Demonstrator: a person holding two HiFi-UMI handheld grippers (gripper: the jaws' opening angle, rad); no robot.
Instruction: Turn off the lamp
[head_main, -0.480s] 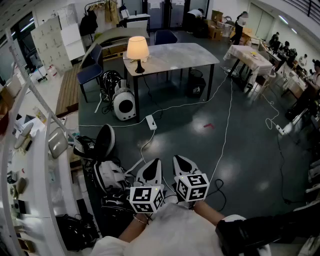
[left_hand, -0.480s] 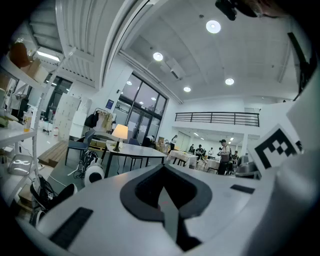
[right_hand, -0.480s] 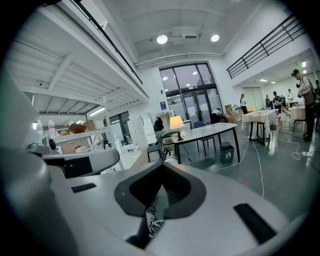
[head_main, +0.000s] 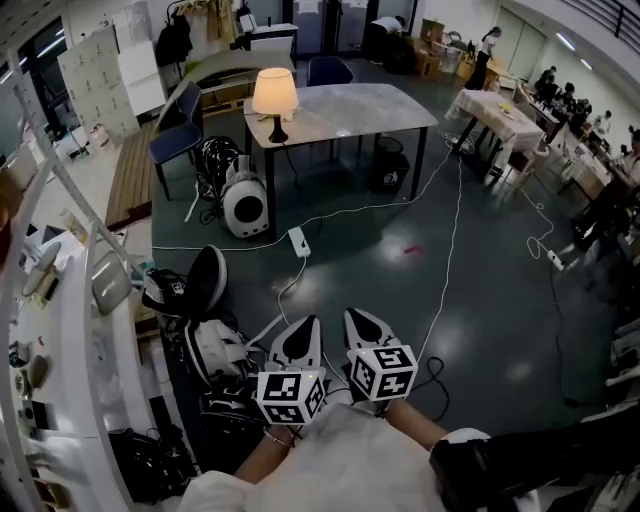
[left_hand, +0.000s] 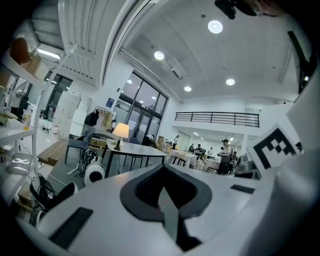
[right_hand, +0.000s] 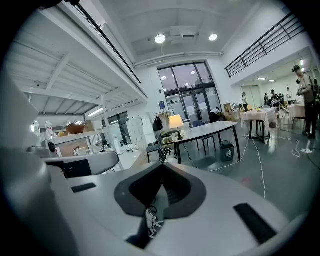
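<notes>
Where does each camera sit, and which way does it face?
Head view: on the person's head, facing forward and steeply down at the floor and the lit lamp on a table; forearms, left gripper and right gripper show.
Left gripper view: on the left gripper, looking along its shut jaws across the room; the right gripper's cube shows at right.
Right gripper view: on the right gripper, along its shut jaws; the left gripper shows at left.
All three share the lamp and table.
</notes>
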